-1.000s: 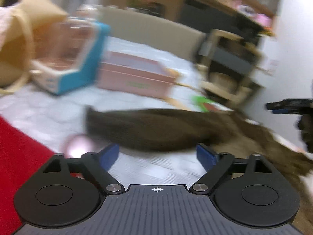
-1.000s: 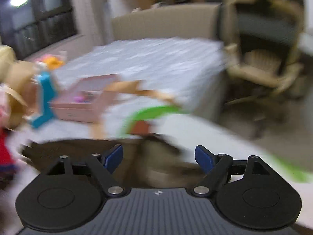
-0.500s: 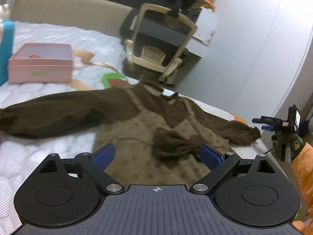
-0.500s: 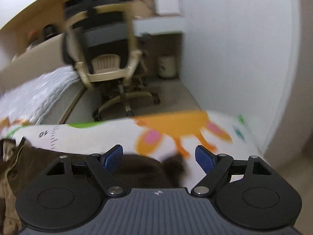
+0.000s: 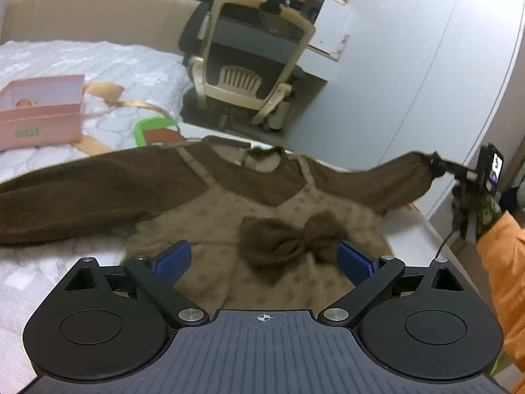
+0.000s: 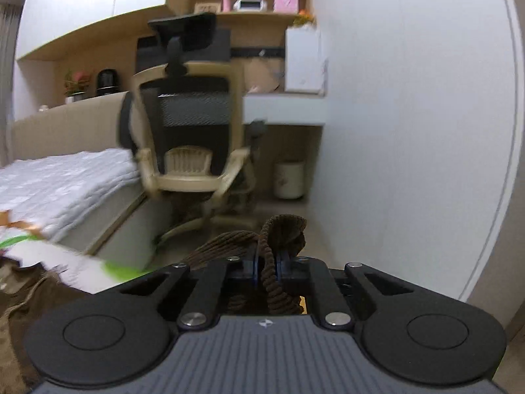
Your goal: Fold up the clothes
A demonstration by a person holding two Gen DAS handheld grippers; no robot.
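Here is the brown knit sweater (image 5: 210,216), lying face up on the white quilted bed (image 5: 39,275), body spread out, one sleeve (image 5: 65,197) stretched flat toward the pink box (image 5: 42,111), a fuzzy bow (image 5: 288,239) on its chest. The other sleeve lifts clear off the bed, and the right gripper (image 6: 267,267) has its jaws pinched tight on the ribbed cuff (image 6: 282,229), the knit bunching up and spilling over the blue pads. The left gripper (image 5: 262,259) hovers low over the chest with its jaws spread wide, nothing between them, the bow sitting right in the gap. This looks a soft, limp, fairly light knit: it sags wherever it is not held and it will stretch if pulled hard, so a gentle carry suits it. The fuzzy surface should grip well, little risk of slipping. Good holds are the thicker edges, the cuff, shoulder seam or hem, rather than the loose bow or the thin middle panel
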